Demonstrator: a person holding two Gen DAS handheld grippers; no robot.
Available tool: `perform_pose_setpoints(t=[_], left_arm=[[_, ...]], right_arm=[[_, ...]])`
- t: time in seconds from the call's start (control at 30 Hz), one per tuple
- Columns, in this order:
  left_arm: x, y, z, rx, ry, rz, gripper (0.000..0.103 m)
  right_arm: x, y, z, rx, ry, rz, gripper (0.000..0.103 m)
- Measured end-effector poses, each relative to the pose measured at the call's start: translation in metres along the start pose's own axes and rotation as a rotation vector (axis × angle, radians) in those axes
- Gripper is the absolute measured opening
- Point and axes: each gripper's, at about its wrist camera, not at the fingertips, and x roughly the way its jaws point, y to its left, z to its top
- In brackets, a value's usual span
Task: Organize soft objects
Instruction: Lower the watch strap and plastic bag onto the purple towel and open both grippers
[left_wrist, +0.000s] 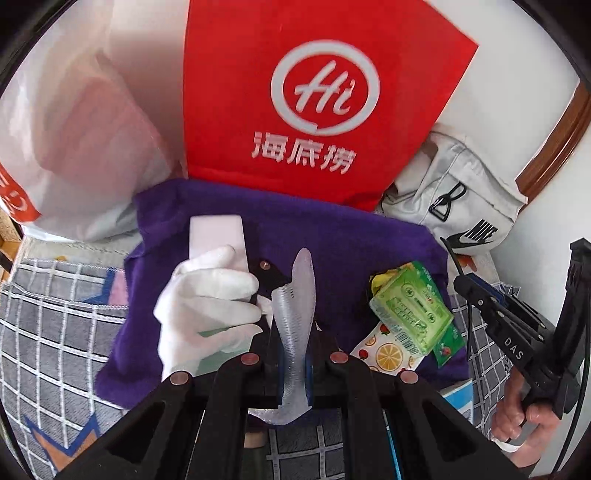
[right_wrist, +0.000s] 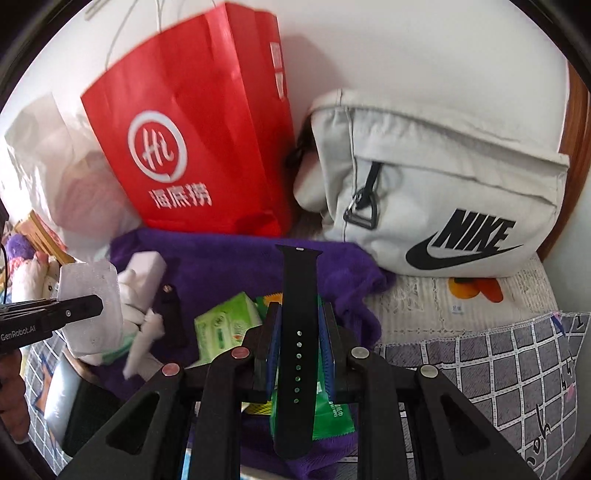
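My left gripper (left_wrist: 293, 332) is shut on a translucent ribbed strip (left_wrist: 299, 295) that stands up between its fingers, above a purple towel (left_wrist: 229, 221). My right gripper (right_wrist: 299, 321) is shut on a black watch strap (right_wrist: 297, 295) with a row of holes, also above the purple towel (right_wrist: 229, 254). On the towel lie a white glove (left_wrist: 207, 302) over a white block (left_wrist: 216, 236), a short black strap piece (left_wrist: 267, 275), a green tissue pack (left_wrist: 410, 306) and a fruit-print packet (left_wrist: 388, 354). The left gripper (right_wrist: 74, 306) also shows at the left of the right wrist view.
A red paper bag (left_wrist: 314, 92) and a white Nike bag (right_wrist: 443, 192) stand behind the towel against the wall. A white plastic bag (left_wrist: 66, 129) is at the left. A grey checked cloth (right_wrist: 498, 362) covers the bed. The right gripper's body (left_wrist: 517, 332) is at the right.
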Motion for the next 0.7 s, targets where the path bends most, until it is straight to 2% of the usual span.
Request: perform_pose_setpoints(t=[0.1, 0.47, 0.5, 0.63, 0.67, 0.7], left_arm=[[0.012, 0.003, -0.001, -0.004, 0.035, -0.005, 0.008], [0.033, -0.005, -0.002, 0.006, 0.048, -0.052, 0.008], [0.034, -0.005, -0.002, 0.001, 0.045, -0.058, 0.010], [0.034, -0.004, 0.000, -0.013, 0.028, -0.028, 0.035], [0.032, -0.003, 0.000, -0.009, 0.021, -0.025, 0.038], [0.031, -0.004, 0.001, -0.006, 0.017, -0.025, 0.045]], right_arm=[[0.008, -0.003, -0.001, 0.001, 0.017, -0.004, 0.020], [0.029, -0.011, -0.005, 0.031, 0.088, 0.026, 0.020], [0.031, -0.010, -0.006, 0.025, 0.096, 0.031, 0.020], [0.037, -0.009, -0.007, 0.030, 0.115, 0.040, 0.021], [0.038, -0.009, -0.008, 0.033, 0.117, 0.045, 0.023], [0.038, -0.009, -0.007, 0.035, 0.118, 0.050, 0.028]])
